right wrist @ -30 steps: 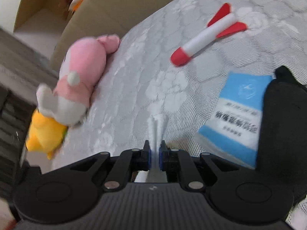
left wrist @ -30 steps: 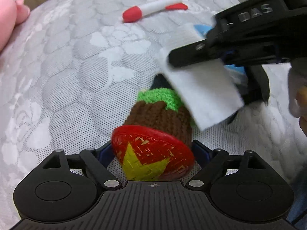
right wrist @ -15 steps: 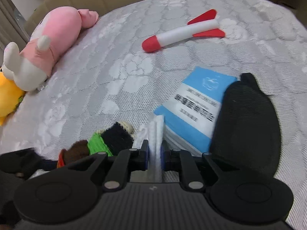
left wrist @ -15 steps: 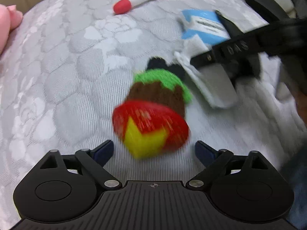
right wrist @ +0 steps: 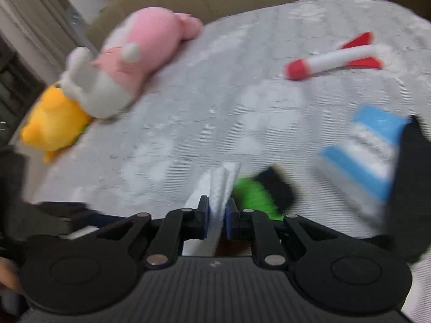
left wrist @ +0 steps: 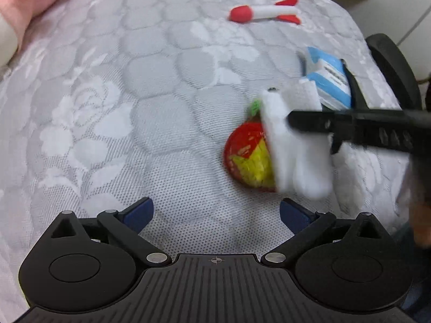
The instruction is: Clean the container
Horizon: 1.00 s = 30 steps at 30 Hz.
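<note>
while the container lies loose on the quilted grey cover (left wrist: 150,123), the wiping looks finished or paused, and this seems the step of letting go. at far left a pink plush (right wrist: 140,51) rests on a yellow one (right wrist: 54,118), well apart from the work. the left gripper (left wrist: 215,212) has its jaws opening wide, nothing between them, only bare cover. right of centre the container (left wrist: 247,156), a red-and-yellow round piece in a brown and green knitted sleeve, rests on its side just beyond those jaws. partly over it, the right gripper (right wrist: 216,212) stays clamped on a folded white wipe (left wrist: 293,150). far right lie a blue packet (left wrist: 328,80), a black pouch (right wrist: 412,177) and, farther off, a toy rocket (left wrist: 265,12). next, i judge, the wipe needs setting down, or the container turning for another pass.
</note>
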Each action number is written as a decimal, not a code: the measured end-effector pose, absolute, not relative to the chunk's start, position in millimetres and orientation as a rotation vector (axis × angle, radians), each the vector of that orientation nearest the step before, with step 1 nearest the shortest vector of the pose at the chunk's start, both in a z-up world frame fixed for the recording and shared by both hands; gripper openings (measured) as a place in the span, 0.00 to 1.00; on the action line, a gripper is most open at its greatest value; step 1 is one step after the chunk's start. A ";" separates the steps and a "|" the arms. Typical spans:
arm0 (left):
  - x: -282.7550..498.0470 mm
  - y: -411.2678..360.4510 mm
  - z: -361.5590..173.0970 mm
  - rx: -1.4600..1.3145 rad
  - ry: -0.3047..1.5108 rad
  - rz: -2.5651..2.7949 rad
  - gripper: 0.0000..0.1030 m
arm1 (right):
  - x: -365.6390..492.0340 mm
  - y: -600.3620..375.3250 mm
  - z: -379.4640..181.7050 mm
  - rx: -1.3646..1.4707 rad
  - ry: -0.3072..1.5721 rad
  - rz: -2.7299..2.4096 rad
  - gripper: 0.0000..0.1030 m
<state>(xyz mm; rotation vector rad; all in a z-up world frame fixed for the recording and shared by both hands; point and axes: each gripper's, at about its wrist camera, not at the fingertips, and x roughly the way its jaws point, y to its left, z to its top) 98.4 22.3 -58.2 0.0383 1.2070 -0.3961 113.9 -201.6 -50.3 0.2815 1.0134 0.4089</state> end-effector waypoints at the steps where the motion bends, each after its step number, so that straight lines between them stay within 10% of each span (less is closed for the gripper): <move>1: 97.7 17.7 -57.3 0.053 1.193 -0.409 0.99 | 116.7 -214.8 -48.6 0.263 1.017 0.349 0.14; 14: 110.0 -43.2 -76.3 0.244 1.156 -0.481 0.99 | 176.7 -368.7 -69.2 0.356 0.923 -0.086 0.14; 30: 141.4 -27.1 -93.5 0.130 1.129 -0.360 0.97 | 169.1 -269.2 -81.7 0.329 1.082 0.371 0.15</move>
